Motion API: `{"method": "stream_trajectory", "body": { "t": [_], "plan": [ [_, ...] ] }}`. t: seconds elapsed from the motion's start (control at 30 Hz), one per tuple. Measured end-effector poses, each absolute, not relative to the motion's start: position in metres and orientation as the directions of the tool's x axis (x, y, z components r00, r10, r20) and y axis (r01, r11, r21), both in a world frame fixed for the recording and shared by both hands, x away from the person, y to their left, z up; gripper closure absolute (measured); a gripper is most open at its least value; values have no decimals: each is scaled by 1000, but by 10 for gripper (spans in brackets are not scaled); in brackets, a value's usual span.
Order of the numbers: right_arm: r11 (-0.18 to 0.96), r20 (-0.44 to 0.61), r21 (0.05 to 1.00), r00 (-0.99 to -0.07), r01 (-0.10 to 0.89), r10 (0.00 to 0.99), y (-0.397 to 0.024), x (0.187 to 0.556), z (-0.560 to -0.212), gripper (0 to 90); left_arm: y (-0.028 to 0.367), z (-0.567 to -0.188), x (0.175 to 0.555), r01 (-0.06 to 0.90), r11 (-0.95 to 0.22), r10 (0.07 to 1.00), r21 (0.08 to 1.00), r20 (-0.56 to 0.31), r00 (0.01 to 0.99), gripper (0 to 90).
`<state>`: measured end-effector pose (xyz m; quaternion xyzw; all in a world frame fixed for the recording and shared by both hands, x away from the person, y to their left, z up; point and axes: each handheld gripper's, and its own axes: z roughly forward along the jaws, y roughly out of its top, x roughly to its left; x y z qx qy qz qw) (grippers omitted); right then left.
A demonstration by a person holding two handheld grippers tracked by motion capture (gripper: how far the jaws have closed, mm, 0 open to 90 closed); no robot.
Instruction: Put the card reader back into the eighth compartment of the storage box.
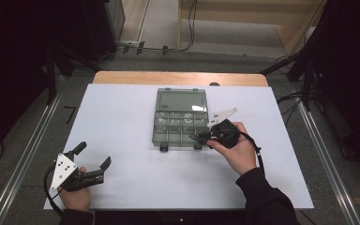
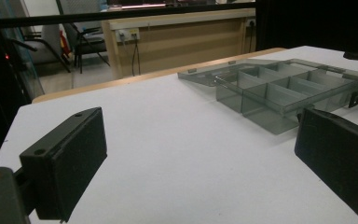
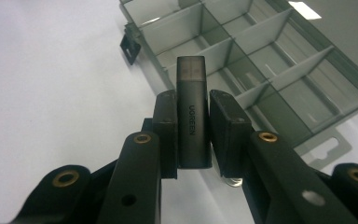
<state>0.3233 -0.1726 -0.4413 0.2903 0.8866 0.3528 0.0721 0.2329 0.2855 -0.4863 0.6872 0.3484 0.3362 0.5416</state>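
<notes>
While the right gripper [image 3: 192, 135] holds a dark adapter [image 3: 193, 116] clamped between its fingers, long axis pointing ahead at the organizer box [image 1: 180, 117] just beyond, the left gripper [image 1: 93, 156] rests at the desk's [image 1: 122, 117] near left, fingers apart, well away.

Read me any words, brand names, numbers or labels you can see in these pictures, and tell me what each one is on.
"UGREEN": printed lengthwise on the dark stick clamped in the right claw, over the open box.
White sticker on the box lid: nothing can be read on it.
Grey plate on the left claw: holes, no text.
Nothing else readable.
</notes>
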Motion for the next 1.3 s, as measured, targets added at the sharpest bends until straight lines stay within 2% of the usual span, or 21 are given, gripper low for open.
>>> {"method": "stream_trajectory", "body": {
  "t": [0.43, 0.7, 0.73, 0.8, 0.83, 0.87, 1.07, 1.1, 1.17, 1.3],
  "plan": [
    [549, 84, 657, -773, 517, 628, -187, 334, -444, 709, 286, -486, 233, 114, -166, 844, 979, 81, 531, 23],
    [500, 85, 644, -703, 579, 706, -191, 341, -448, 705, 286, -486, 233, 116, -165, 844, 979, 80, 530, 23],
    [486, 91, 653, -697, 581, 711, -192, 341, -448, 683, 286, -486, 233, 116, -164, 844, 980, 79, 530, 23],
    [448, 109, 683, -687, 576, 718, -194, 340, -446, 534, 286, -486, 233, 115, -167, 843, 979, 82, 531, 23],
    [448, 109, 683, -687, 576, 718, -194, 340, -446, 534, 286, -486, 233, 115, -166, 843, 979, 81, 531, 23],
    [442, 108, 688, -684, 575, 721, -194, 339, -445, 492, 286, -486, 233, 115, -165, 844, 980, 80, 530, 23],
    [403, 100, 731, -671, 551, 734, -199, 332, -441, 150, 286, -486, 233, 115, -166, 843, 979, 81, 531, 23],
    [401, 96, 735, -669, 547, 737, -200, 331, -440, 71, 286, -486, 233, 115, -166, 843, 979, 81, 531, 23],
    [394, 68, 748, -653, 534, 754, -201, 327, -439, 0, 286, -486, 233, 115, -165, 844, 980, 80, 531, 23],
    [379, 62, 769, -650, 515, 757, -206, 322, -437, 0, 286, -486, 233, 115, -166, 844, 979, 80, 531, 23]
  ]
}}
